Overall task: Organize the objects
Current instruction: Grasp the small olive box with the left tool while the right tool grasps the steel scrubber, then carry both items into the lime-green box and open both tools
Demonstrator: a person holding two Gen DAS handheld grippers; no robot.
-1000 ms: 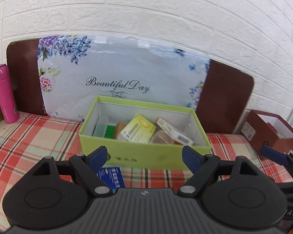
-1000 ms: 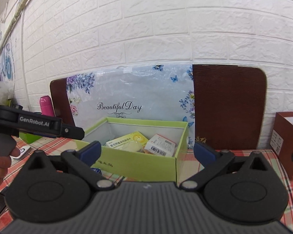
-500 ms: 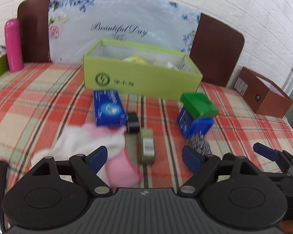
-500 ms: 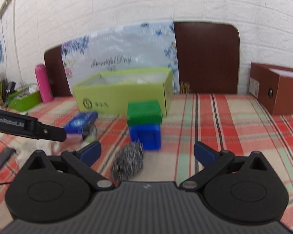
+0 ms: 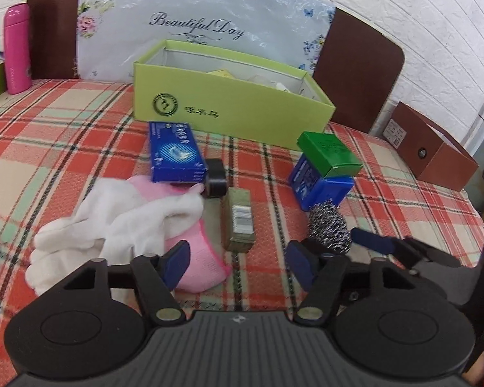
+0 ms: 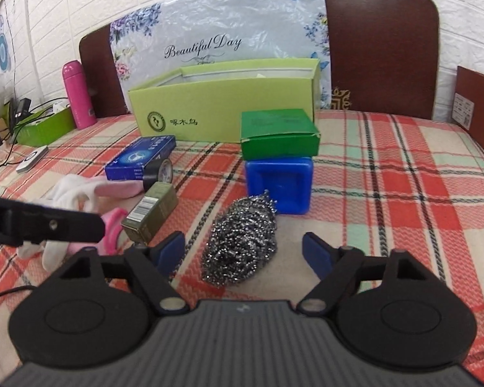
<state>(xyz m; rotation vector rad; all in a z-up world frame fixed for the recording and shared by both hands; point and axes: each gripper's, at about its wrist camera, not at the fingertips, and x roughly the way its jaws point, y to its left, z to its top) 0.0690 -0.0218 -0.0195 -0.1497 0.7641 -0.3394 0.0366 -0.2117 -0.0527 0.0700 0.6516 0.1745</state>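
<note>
Steel scrubber (image 6: pixel 240 237) lies on the plaid counter (image 6: pixel 403 193), touching the blue tub (image 6: pixel 279 183) | right gripper (image 6: pixel 243 251) spread, empty, fingers flanking it | left gripper (image 5: pixel 238 262) spread, empty, near the olive box (image 5: pixel 238 219) | step: reaching for scrubber | next: close squarely on it, carry to green box (image 6: pixel 226 103) behind.

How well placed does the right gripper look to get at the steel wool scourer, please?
Probably yes: the right gripper has its jaws open with the steel wool scourer lying between and just ahead of them. Nothing sits in between; the blue box stands just behind the scourer.
</note>
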